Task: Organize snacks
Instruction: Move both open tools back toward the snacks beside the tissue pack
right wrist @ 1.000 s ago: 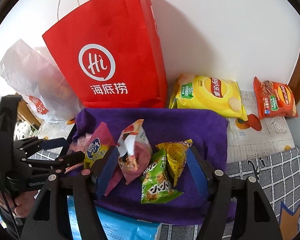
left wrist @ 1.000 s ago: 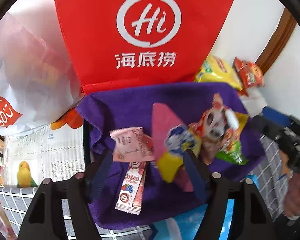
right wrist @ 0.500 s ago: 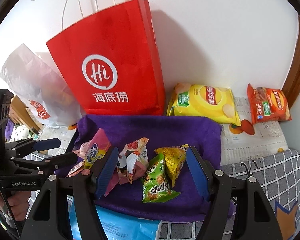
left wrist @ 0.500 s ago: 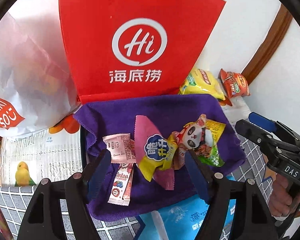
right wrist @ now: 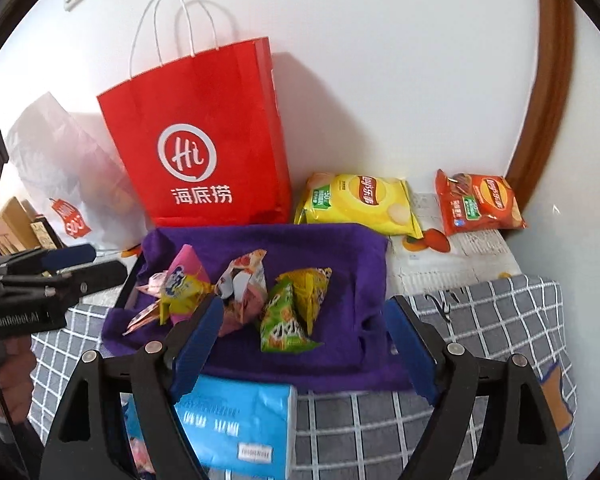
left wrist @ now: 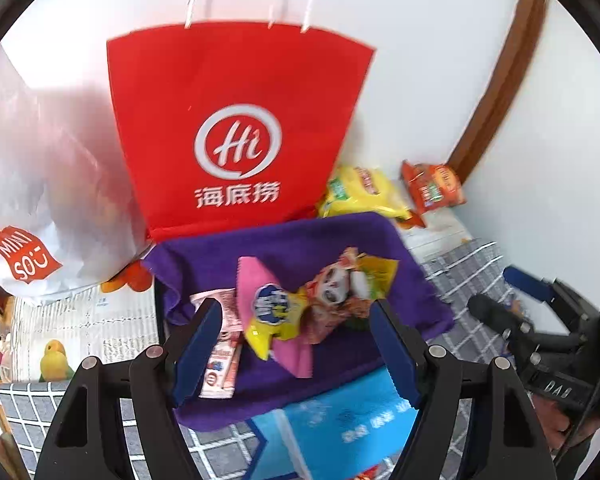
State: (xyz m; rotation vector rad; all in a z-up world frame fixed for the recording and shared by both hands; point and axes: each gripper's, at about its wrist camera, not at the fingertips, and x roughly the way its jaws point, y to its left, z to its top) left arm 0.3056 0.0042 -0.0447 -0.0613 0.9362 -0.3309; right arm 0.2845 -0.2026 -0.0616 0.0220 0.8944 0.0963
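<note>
Several small snack packs lie on a purple cloth: a pink-and-yellow pack, a panda pack, a green pack, a yellow pack and pink wafer sticks. My left gripper is open and empty above the cloth's near edge. My right gripper is open and empty, also above the near edge. Each gripper shows at the side of the other's view.
A red paper bag stands behind the cloth against the wall. A white plastic bag sits left. A yellow chip bag and an orange chip bag lie back right. A blue tissue pack lies in front.
Both grippers have pulled back and up from the cloth. The snacks look smaller and the whole red bag with its handles has come into view. Both stay open.
</note>
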